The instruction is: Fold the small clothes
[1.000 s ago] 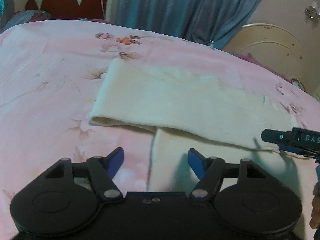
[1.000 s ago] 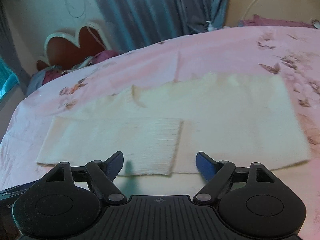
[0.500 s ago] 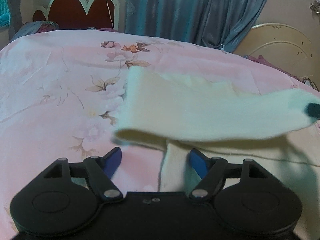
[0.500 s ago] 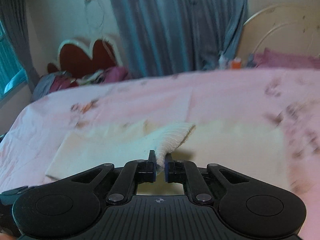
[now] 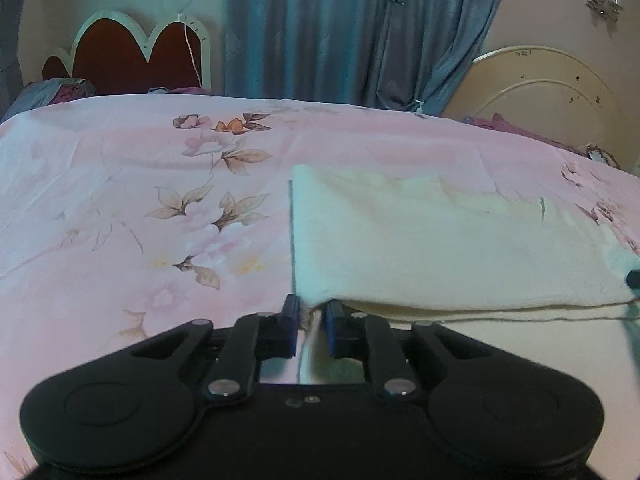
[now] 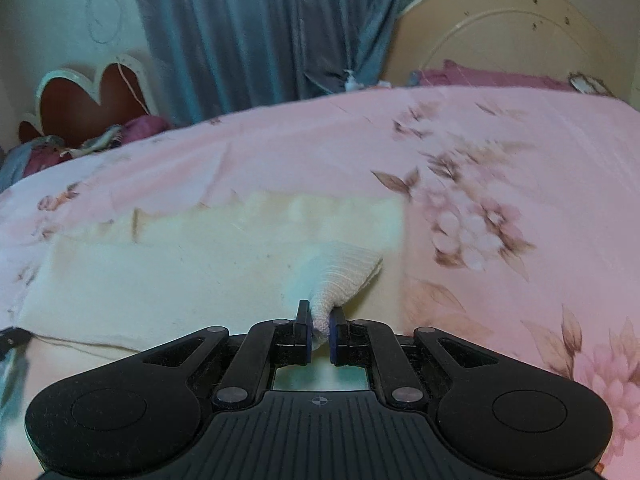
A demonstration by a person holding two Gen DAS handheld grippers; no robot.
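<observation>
A cream knit garment (image 5: 440, 240) lies on the pink floral bed sheet (image 5: 140, 220). My left gripper (image 5: 312, 316) has its jaws closing on the near left corner of the garment's raised top layer, with the cloth pinched between the blue pads. That layer hangs slightly above the lower one and stretches right to the dark tip of my right gripper (image 5: 633, 278). In the right wrist view my right gripper (image 6: 320, 328) is shut on a ribbed end (image 6: 340, 276) of the garment (image 6: 180, 280). The left gripper's tip (image 6: 12, 338) shows at the left edge.
A red scalloped headboard (image 5: 132, 56) and blue curtains (image 5: 340, 32) stand behind the bed. A round cream board (image 5: 540, 92) leans at the back right. Crumpled purple bedding (image 6: 132, 128) lies near the headboard. Bare sheet (image 6: 520, 220) spreads right of the garment.
My left jaws went from wide apart to closed on the cloth's edge. The right gripper shut on the ribbed end and carried it rightward, drawing the top layer across.
</observation>
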